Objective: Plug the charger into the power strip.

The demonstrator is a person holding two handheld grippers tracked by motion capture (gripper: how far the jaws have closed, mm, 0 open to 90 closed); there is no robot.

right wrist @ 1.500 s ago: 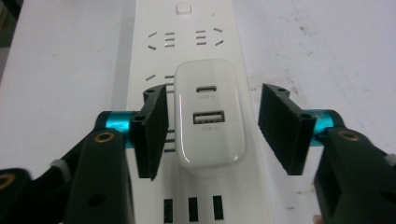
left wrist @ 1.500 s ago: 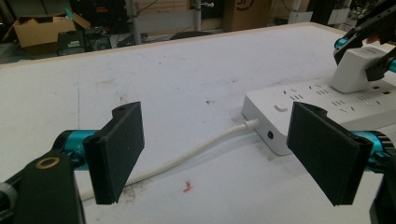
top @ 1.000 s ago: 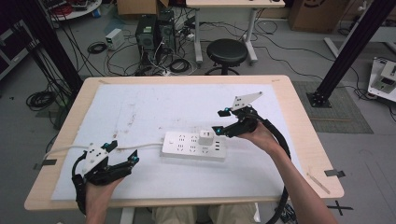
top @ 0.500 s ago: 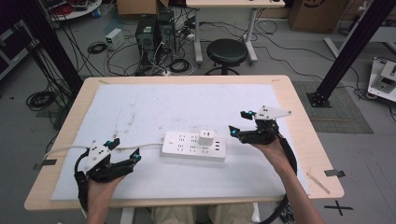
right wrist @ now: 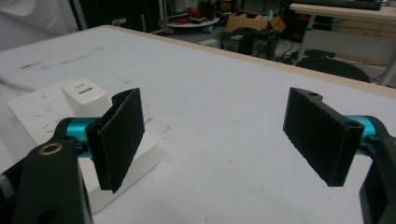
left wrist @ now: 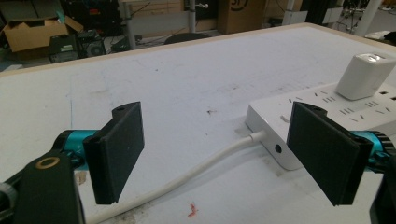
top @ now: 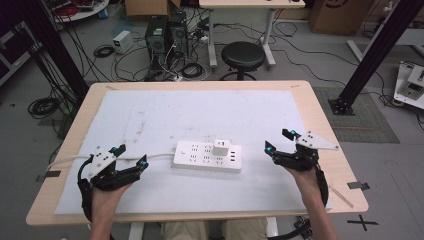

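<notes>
A white power strip (top: 200, 156) lies in the middle of the table with a white charger block (top: 220, 147) plugged into it. Its white cable (top: 155, 157) runs off to the left. My left gripper (top: 130, 156) rests left of the strip, open, with the cable (left wrist: 196, 170) passing on the table under its jaws (left wrist: 219, 149) and the strip's end (left wrist: 275, 135) just ahead. My right gripper (top: 278, 140) sits to the right of the strip, apart from it. Its jaws have just been opening and stand wide with nothing between them (right wrist: 215, 135). The charger block (right wrist: 86, 95) shows behind its left jaw.
A white mat (top: 200, 110) covers most of the wooden table (top: 325, 120). A thin stick (top: 342, 195) lies near the table's right front corner. Beyond the far edge are a black stool (top: 242, 55), computer cases (top: 165, 35) and floor cables.
My right gripper has moved right and slightly down, away from the charger block, and its jaws have opened wider. The left gripper has stayed put.
</notes>
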